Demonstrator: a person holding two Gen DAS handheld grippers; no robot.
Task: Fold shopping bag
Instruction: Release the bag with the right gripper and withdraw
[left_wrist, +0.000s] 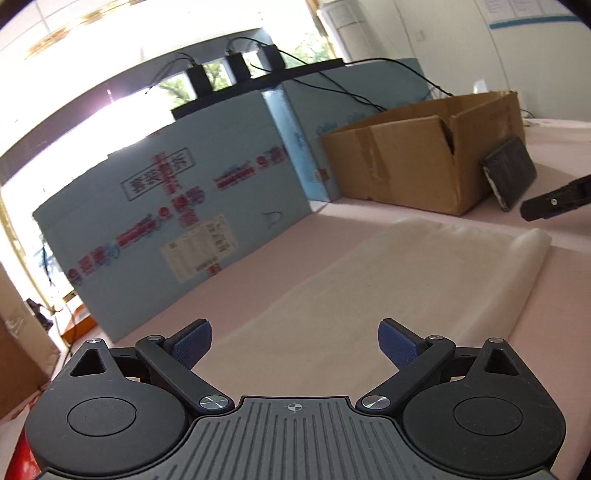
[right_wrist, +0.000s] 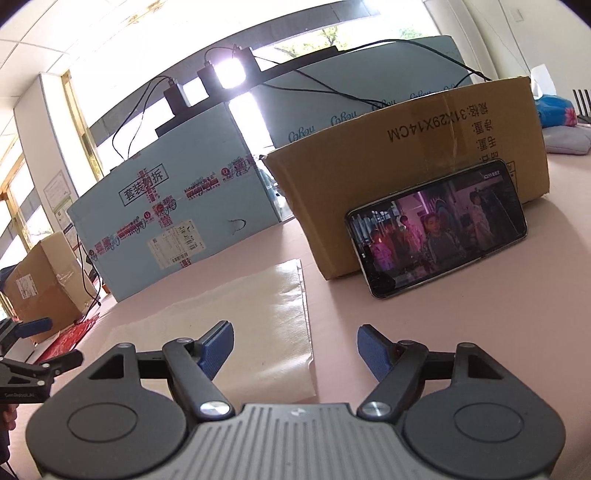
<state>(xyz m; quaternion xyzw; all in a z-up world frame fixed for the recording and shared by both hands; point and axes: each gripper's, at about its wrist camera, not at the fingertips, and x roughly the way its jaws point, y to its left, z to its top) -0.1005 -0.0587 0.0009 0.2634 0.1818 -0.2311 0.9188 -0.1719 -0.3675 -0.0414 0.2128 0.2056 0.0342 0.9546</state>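
Observation:
A white translucent shopping bag (left_wrist: 388, 280) lies flat on the pink table; its right end shows a soft rolled fold. In the right wrist view the same bag (right_wrist: 236, 321) is a flat, faintly woven sheet. My left gripper (left_wrist: 294, 345) hovers over the bag's near end, open, with nothing between its blue pads. My right gripper (right_wrist: 295, 349) is open too, just over the bag's right edge, holding nothing. The right gripper's tip (left_wrist: 554, 202) shows at the right edge of the left wrist view. The left gripper (right_wrist: 33, 354) shows at the far left of the right wrist view.
A brown cardboard box (right_wrist: 406, 177) stands behind the bag, with a phone (right_wrist: 439, 225) playing video propped against it. A large pale blue carton (left_wrist: 177, 229) stands at the back left. Another brown box (right_wrist: 40, 284) sits beyond the table's left edge.

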